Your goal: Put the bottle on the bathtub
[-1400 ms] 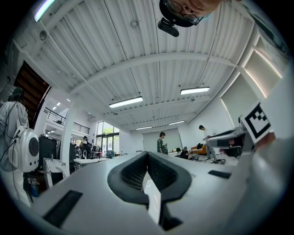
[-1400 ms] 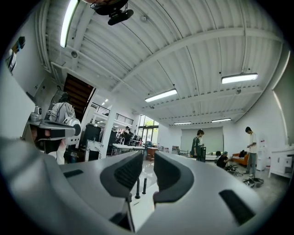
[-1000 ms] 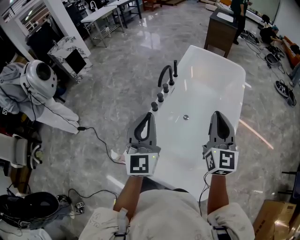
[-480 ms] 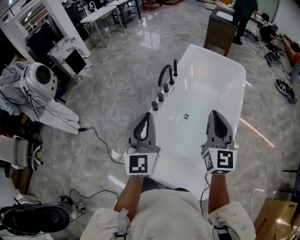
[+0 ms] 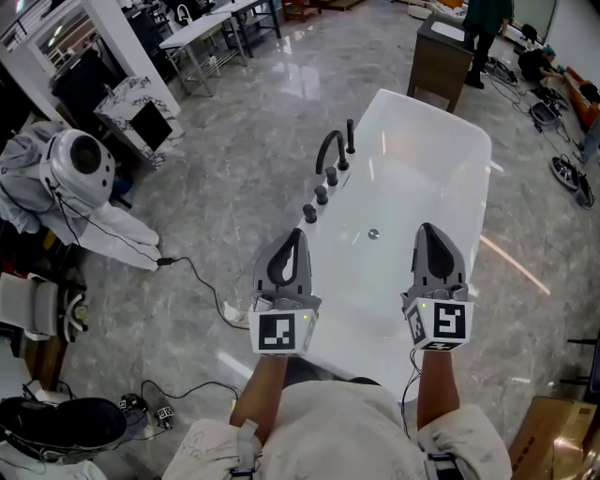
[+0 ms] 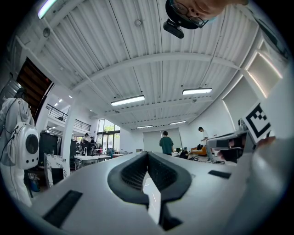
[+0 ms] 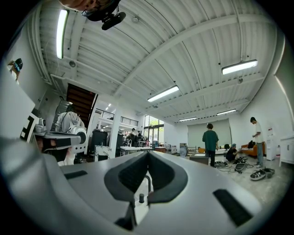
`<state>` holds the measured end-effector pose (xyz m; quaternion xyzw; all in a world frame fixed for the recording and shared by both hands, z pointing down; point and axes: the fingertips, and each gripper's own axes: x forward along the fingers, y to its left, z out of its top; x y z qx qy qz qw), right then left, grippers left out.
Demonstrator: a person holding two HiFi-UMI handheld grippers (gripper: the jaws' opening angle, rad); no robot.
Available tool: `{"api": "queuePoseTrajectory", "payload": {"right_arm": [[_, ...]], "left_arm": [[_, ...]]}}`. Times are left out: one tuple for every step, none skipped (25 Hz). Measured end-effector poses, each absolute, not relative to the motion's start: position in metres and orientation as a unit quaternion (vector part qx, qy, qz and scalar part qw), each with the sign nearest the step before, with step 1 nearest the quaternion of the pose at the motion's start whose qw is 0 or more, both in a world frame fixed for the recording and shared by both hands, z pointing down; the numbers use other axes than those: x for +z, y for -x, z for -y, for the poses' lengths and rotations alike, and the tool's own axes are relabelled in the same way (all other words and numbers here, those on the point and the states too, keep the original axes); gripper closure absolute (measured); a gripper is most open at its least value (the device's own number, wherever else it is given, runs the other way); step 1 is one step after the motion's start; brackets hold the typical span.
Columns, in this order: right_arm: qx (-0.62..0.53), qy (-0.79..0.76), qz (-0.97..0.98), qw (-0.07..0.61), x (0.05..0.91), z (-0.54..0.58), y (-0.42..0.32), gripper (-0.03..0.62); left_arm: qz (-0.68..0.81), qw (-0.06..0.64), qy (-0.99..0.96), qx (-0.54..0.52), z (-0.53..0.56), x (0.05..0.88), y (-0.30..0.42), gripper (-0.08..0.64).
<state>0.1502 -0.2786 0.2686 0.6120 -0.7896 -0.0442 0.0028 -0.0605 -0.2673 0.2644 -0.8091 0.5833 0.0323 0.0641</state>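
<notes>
Bathtub: white and long, standing on the grey marble floor; its near end lies under the two tongs, its far end runs toward the top of the head view.
Left edge of the bathtub: a black curved faucet with a row of black knobs nearer along the same edge.
Bottom of the bathtub: a small round drain, between the two tongs' tips.
Left tongs: pressed together with nothing between them, tips meeting in the left gripper view; held over the near left edge of the bathtub.
Right tongs: pressed together and empty, tips closed in the right gripper view; held over the near right part of the bathtub, well apart from the left tongs.
Far corner: a dark wooden cabinet just beyond the bathtub's far end, with a person in a green top beside it.
Floor to the left: a black cable running toward the bathtub's near left corner.
</notes>
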Motion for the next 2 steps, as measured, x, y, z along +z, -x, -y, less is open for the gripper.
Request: {"api": "queuePoseTrajectory", "payload": {"right_arm": [[-0.044,-0.612,0.789,0.003,0.27,0.2781,-0.1513,0.603],[-0.044,-0.612,0.789,0.004,0.2713,0.2775,-0.1524,0.603]], "left_arm": [[-0.583,0.064,0.809,0.033,0.2668,0.2653,0.0592,0.557],[-0.582,0.063,0.81,0.033,0.2663,0.2662,0.0577,0.557]]}}
